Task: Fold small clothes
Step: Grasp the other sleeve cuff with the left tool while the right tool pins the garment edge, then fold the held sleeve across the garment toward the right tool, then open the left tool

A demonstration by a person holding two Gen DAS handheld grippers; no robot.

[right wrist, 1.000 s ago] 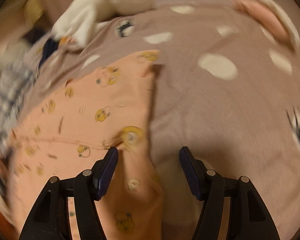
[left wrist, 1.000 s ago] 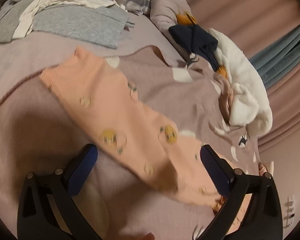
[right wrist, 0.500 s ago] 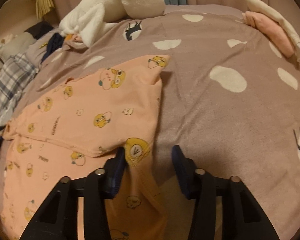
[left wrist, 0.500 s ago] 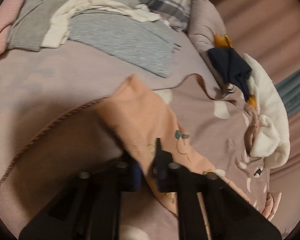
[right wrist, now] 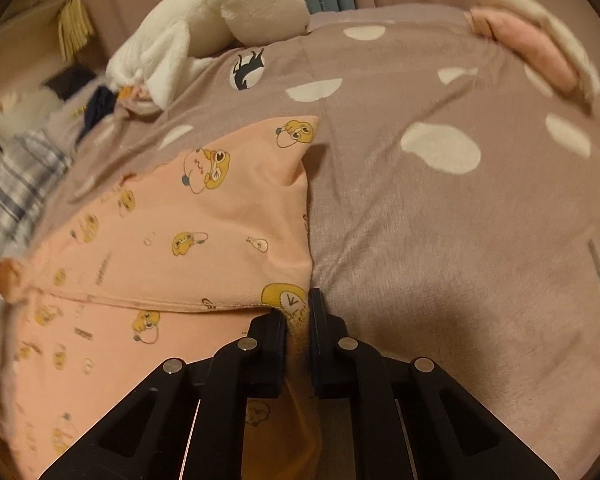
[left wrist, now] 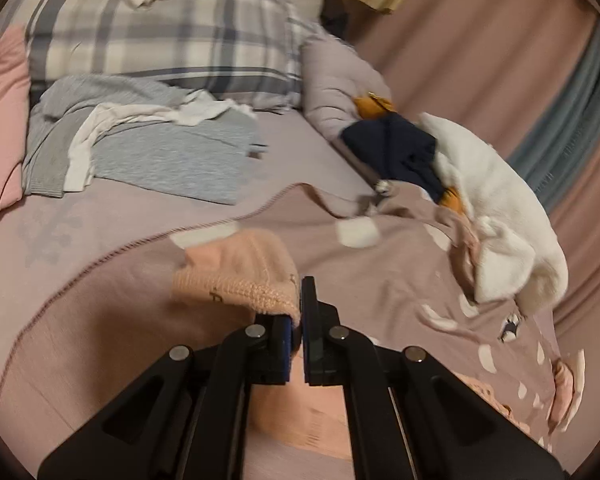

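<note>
A peach garment (right wrist: 204, 220) printed with small yellow cartoon figures lies spread on a mauve spotted blanket (right wrist: 440, 220). In the right wrist view my right gripper (right wrist: 298, 312) is at the garment's near right corner. Its jaws are closing tight, with the hem and a fold of fabric pinched between them. In the left wrist view my left gripper (left wrist: 300, 312) holds a ribbed edge of the same peach garment (left wrist: 236, 280). Its jaws are closing on that edge, which is raised off the blanket and bunched to the left of the fingers.
A white plush toy (left wrist: 492, 208) and a dark navy cloth (left wrist: 400, 148) lie at the blanket's far right. Grey and white clothes (left wrist: 160, 152) are piled before a plaid pillow (left wrist: 160, 40). Folded pink and cream items (right wrist: 528, 52) sit at the far right.
Both grippers went from wide open to shut on the peach garment. The left one took the ribbed edge and lifted it. The right one closed on the hem corner.
</note>
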